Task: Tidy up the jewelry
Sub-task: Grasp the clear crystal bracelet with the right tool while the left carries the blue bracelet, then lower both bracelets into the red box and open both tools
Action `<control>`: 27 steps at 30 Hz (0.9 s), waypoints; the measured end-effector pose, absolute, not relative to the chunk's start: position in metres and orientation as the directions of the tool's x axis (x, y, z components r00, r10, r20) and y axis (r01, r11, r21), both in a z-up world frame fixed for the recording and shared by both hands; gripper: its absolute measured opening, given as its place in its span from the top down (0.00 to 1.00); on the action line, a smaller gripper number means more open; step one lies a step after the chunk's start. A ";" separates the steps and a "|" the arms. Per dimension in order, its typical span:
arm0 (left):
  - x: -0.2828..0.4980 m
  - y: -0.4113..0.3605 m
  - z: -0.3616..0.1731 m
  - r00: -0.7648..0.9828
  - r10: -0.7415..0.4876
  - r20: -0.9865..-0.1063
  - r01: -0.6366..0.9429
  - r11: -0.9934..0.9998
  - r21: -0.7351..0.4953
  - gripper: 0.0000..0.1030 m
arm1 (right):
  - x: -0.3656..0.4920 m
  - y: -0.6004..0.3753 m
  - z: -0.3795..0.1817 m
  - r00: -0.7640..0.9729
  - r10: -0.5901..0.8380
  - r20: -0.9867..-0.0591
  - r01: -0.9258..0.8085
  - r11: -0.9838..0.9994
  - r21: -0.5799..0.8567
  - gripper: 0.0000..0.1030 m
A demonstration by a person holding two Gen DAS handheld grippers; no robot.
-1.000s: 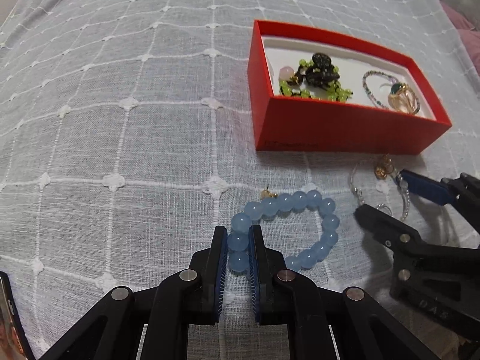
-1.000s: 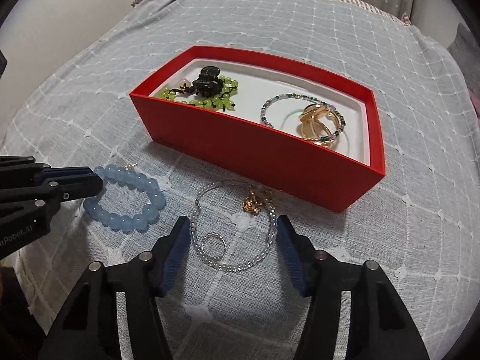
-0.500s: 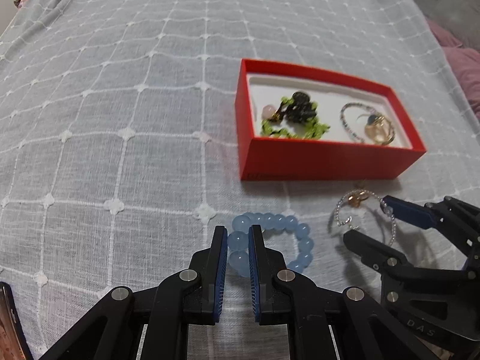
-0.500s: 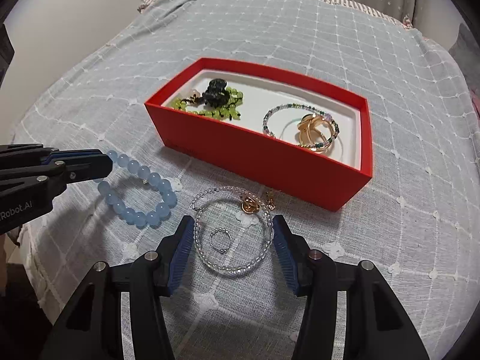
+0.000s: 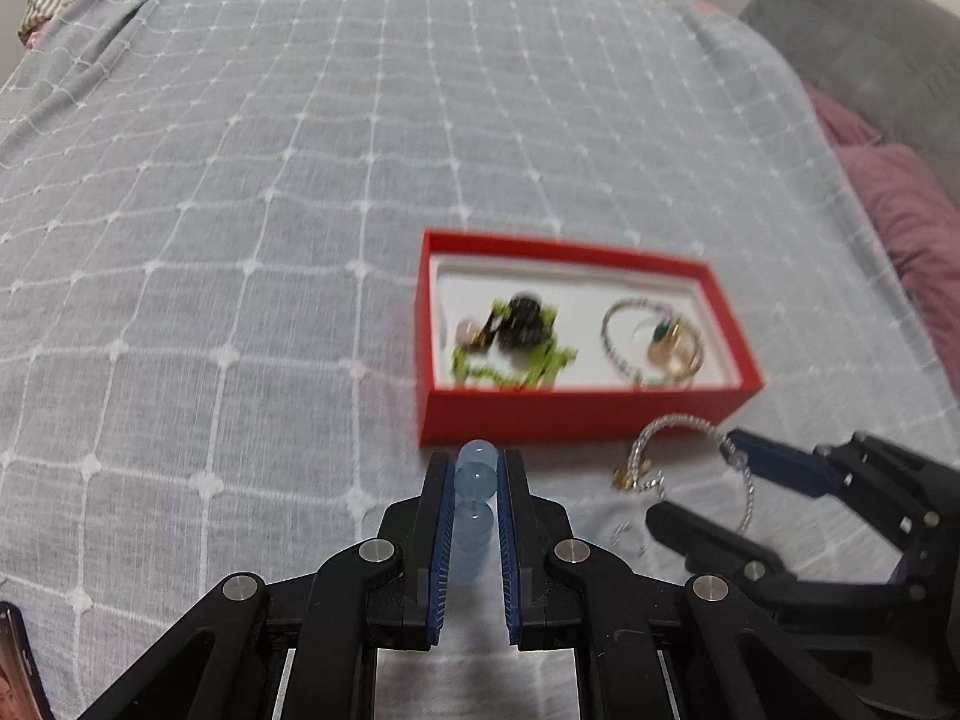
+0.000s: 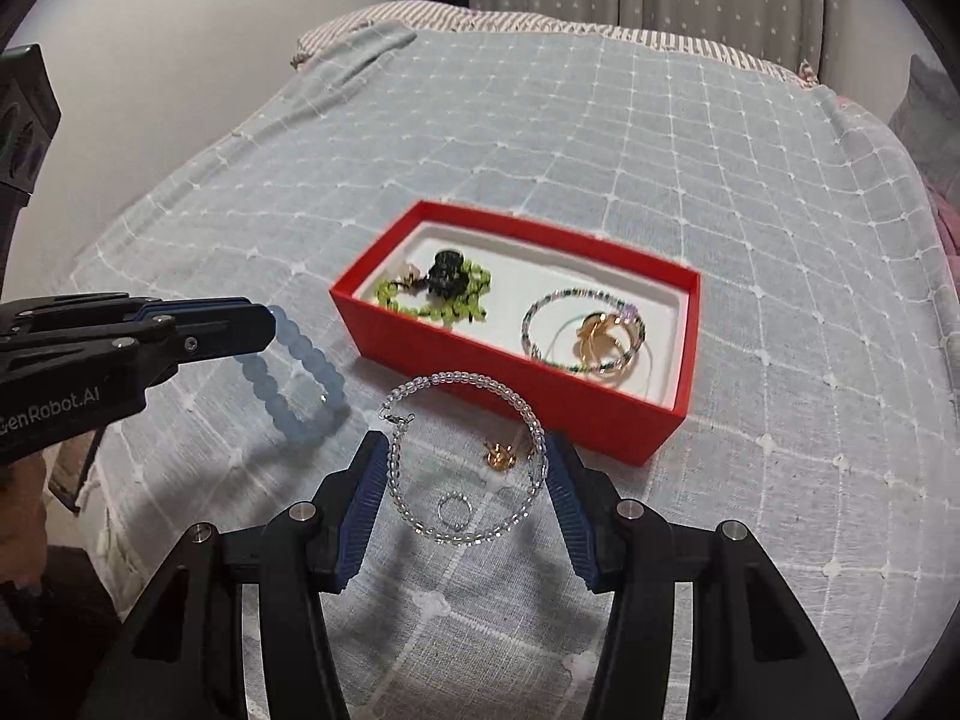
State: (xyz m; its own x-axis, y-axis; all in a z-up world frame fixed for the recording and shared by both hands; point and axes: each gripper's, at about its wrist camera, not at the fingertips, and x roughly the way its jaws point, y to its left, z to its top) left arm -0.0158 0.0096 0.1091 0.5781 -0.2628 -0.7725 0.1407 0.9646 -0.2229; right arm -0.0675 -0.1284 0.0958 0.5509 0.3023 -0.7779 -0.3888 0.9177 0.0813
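My left gripper (image 5: 477, 471) is shut on a pale blue bead bracelet (image 5: 477, 480), which hangs from its pads above the bedspread. In the right wrist view the same bracelet (image 6: 294, 384) dangles from the left gripper (image 6: 267, 324). My right gripper (image 6: 465, 450) is shut across a clear bead bracelet (image 6: 456, 375), one pad pressing on each side, and holds it off the cloth. From the left wrist view, that gripper (image 5: 720, 489) and clear bracelet (image 5: 678, 420) are at the right. A red box (image 6: 510, 384) lies just beyond, holding green beads, a thin bracelet and gold rings.
A gold earring (image 6: 501, 457) and a small beaded ring (image 6: 440, 510) lie on the grey checked bedspread (image 6: 600, 150) under the clear bracelet. The bed's edge drops away at the left. A phone (image 5: 18, 672) shows at the lower left, and purple pillows (image 5: 900, 210) lie at the right.
Both grippers have risen, each with its bracelet, so the blue and the clear bracelet have left the cloth. The red box now looks smaller and farther off.
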 end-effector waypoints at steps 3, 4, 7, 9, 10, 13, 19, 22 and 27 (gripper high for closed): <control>-0.010 0.010 0.121 0.608 -0.276 -0.745 0.133 0.960 -0.247 0.91 | -0.064 -0.133 0.103 0.567 0.301 -0.767 -0.378 0.922 0.082 0.46; -0.008 0.010 0.126 0.617 -0.288 -0.732 0.133 0.956 -0.263 0.92 | -0.062 -0.135 0.105 0.575 0.298 -0.762 -0.372 0.925 0.081 0.46; -0.001 0.006 0.136 0.636 -0.317 -0.704 0.141 0.944 -0.298 0.92 | -0.056 -0.144 0.112 0.596 0.298 -0.746 -0.355 0.931 0.089 0.46; 0.003 0.002 0.142 0.646 -0.334 -0.686 0.152 0.937 -0.314 0.92 | -0.050 -0.149 0.115 0.606 0.298 -0.738 -0.341 0.935 0.097 0.46; 0.007 -0.001 0.146 0.650 -0.346 -0.676 0.159 0.933 -0.324 0.92 | -0.047 -0.152 0.116 0.612 0.294 -0.734 -0.334 0.938 0.097 0.46; 0.013 -0.012 0.152 0.657 -0.374 -0.655 0.182 0.921 -0.343 0.92 | -0.037 -0.159 0.117 0.626 0.278 -0.729 -0.315 0.945 0.090 0.46; 0.032 -0.028 0.145 0.654 -0.405 -0.639 0.212 0.909 -0.360 0.92 | -0.021 -0.168 0.110 0.632 0.244 -0.736 -0.295 0.953 0.063 0.46; 0.044 -0.029 0.132 0.628 -0.454 -0.632 0.219 0.883 -0.416 0.92 | -0.016 -0.169 0.105 0.628 0.242 -0.740 -0.292 0.954 0.064 0.46; 0.059 -0.023 0.110 0.628 -0.377 -0.681 0.145 0.916 -0.373 0.91 | -0.012 -0.164 0.102 0.623 0.256 -0.740 -0.314 0.947 0.064 0.46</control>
State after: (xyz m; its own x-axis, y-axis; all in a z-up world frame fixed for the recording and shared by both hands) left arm 0.0592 -0.0229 0.1104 0.6275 -0.3768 -0.6814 0.1453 0.9164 -0.3729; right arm -0.0122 -0.1645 0.1016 0.6226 0.2558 -0.7396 -0.3136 0.9474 0.0637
